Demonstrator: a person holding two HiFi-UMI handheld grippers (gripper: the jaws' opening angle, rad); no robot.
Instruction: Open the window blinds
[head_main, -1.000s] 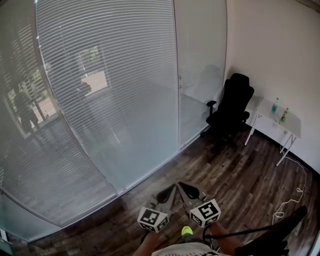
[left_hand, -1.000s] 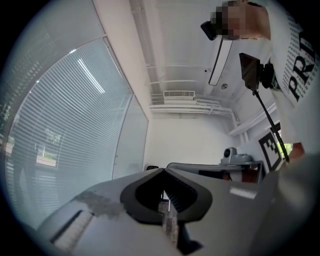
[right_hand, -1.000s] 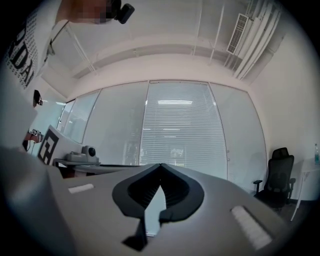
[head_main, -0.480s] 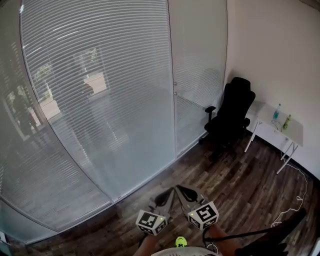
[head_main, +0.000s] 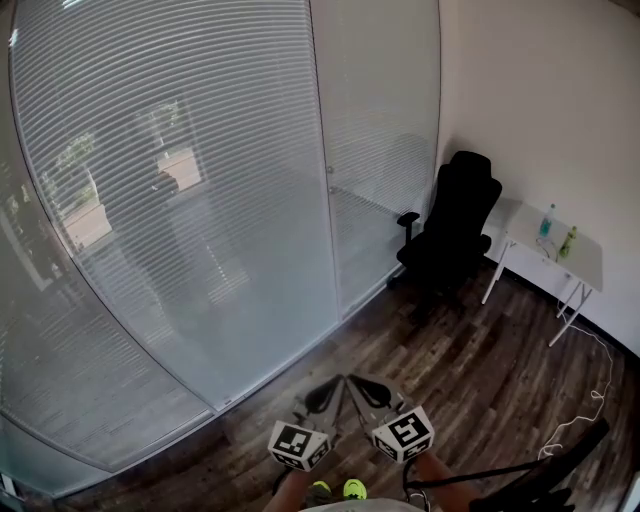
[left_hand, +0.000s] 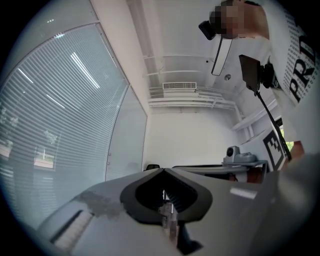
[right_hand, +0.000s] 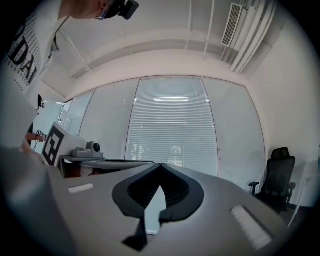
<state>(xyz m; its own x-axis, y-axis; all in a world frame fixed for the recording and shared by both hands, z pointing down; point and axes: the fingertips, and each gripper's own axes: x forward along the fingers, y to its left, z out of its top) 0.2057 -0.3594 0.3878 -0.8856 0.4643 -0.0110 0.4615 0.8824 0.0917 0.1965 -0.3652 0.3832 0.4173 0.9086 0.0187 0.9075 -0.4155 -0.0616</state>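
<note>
with left gripper and right gripper clenched empty, approach the window blinds squarely, part jaws only once near.

The wood floor between the two grippers and the window blinds is bare, so the way straight ahead is open. The left gripper and the right gripper sit close side by side, with only a thin gap between them. Off to the right, a black chair stands in the corner near the last panel of blinds. A white table stands just beside it at the wall. A white cable lies on the floor there. A black cord runs low by the right gripper.
</note>
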